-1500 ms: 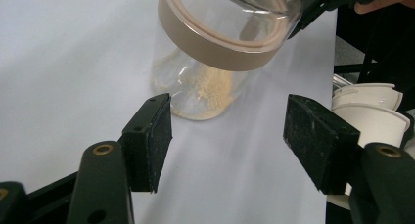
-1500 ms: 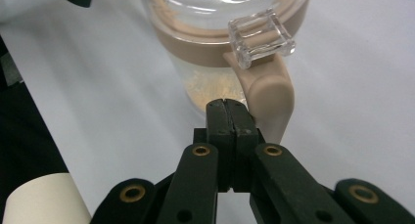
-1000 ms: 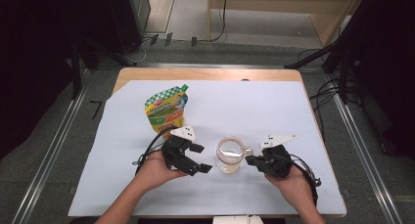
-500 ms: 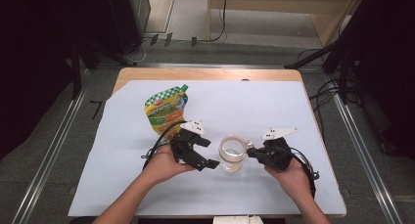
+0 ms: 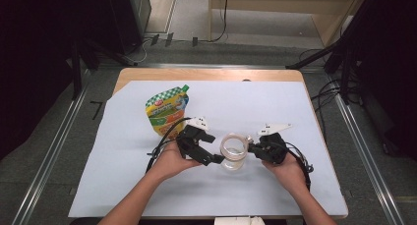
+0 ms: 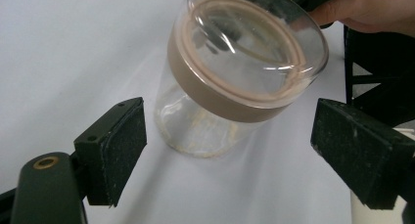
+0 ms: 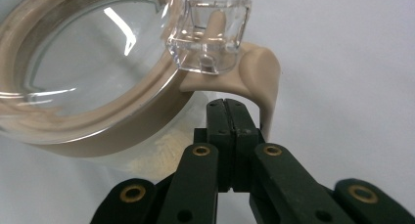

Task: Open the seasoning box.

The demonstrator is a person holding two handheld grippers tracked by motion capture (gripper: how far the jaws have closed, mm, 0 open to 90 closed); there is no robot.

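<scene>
A clear glass jar (image 5: 233, 154) with a tan collar and a clear domed lid stands tilted near the middle of the tabletop's (image 5: 123, 185) front half, on the white sheet (image 5: 295, 112) that covers most of it. The left tool (image 6: 230, 153) has its two black pads spread wide, one on either side of the jar's lower body and apart from the glass; its jaws have just been opening. The right tool (image 7: 226, 111) is fully closed with nothing between its jaws, its tip under the lid's beige hinge tab (image 7: 259, 72), just below the clear latch (image 7: 210, 38). A green and yellow stand-up pouch (image 5: 167, 112) lies toward the far-left corner.
</scene>
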